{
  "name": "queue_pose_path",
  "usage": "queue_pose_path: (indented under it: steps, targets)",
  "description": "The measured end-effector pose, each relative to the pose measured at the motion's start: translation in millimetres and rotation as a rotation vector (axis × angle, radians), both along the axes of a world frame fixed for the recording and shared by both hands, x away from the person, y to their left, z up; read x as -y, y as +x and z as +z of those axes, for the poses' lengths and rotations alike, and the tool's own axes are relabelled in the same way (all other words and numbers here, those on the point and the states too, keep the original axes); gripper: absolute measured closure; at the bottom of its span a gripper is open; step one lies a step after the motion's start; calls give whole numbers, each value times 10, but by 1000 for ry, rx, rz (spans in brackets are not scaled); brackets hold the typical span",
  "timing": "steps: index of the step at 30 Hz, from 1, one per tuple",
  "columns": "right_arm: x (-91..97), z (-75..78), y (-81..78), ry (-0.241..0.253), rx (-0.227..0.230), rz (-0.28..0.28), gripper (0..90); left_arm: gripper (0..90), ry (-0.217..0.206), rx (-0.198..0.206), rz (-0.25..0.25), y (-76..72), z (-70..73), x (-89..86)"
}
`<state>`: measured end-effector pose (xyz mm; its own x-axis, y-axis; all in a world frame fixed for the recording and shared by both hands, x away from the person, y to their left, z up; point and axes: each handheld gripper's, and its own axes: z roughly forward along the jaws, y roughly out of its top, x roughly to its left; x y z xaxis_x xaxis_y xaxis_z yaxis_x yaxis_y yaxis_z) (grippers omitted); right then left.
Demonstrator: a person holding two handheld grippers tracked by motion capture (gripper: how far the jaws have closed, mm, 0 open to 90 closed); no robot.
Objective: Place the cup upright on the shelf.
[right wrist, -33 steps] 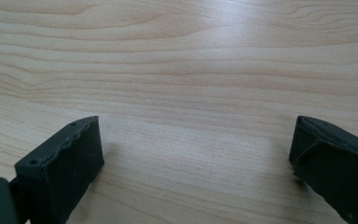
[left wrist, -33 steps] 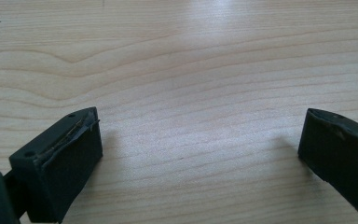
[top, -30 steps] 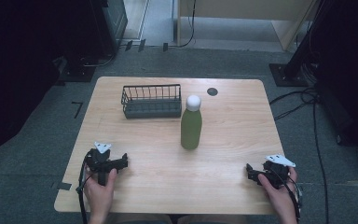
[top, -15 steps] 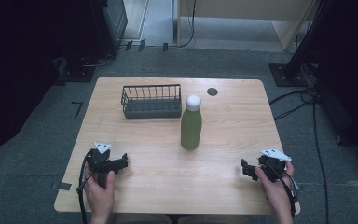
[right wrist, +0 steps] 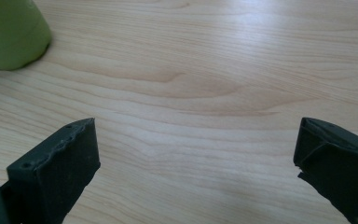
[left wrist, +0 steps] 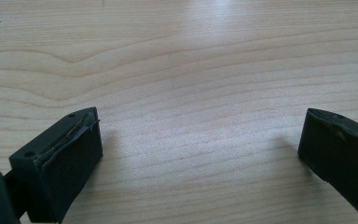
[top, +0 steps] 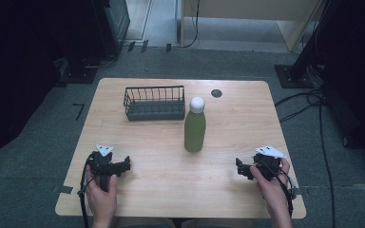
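Pale wooden worktop (top: 142,137) carried a green bottle (top: 195,131) standing upright just beside the wire basket (top: 154,103). Probably smooth, rigid and top-heavy, it seemed best taken around mid-body. Right gripper (top: 240,169) and left gripper (top: 125,164), well apart from the bottle, gaped wide and empty, the right's jaws having just been opening.

A light wooden table (top: 138,137) with rounded corners stands on grey carpet (top: 43,156), its grain pale and glossy where overhead light reflects off it. A small dark round grommet (top: 216,93) sits near its far edge. Beyond it runs a paler strip of floor (top: 161,19) beside a light wooden cabinet (top: 247,19). Black stand bases (top: 292,76) and loose cables (top: 313,102) lie at the right; the left side falls into darkness.
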<state>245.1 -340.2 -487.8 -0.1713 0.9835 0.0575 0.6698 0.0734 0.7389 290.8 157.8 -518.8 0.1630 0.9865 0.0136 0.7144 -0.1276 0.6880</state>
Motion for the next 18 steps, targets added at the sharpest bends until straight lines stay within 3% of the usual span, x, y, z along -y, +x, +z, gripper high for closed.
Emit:
queue_pose_path:
  steps: [18]
  targets:
    - [-459,60,159,17,20,91,0,1,0,0,3,-4,0,12]
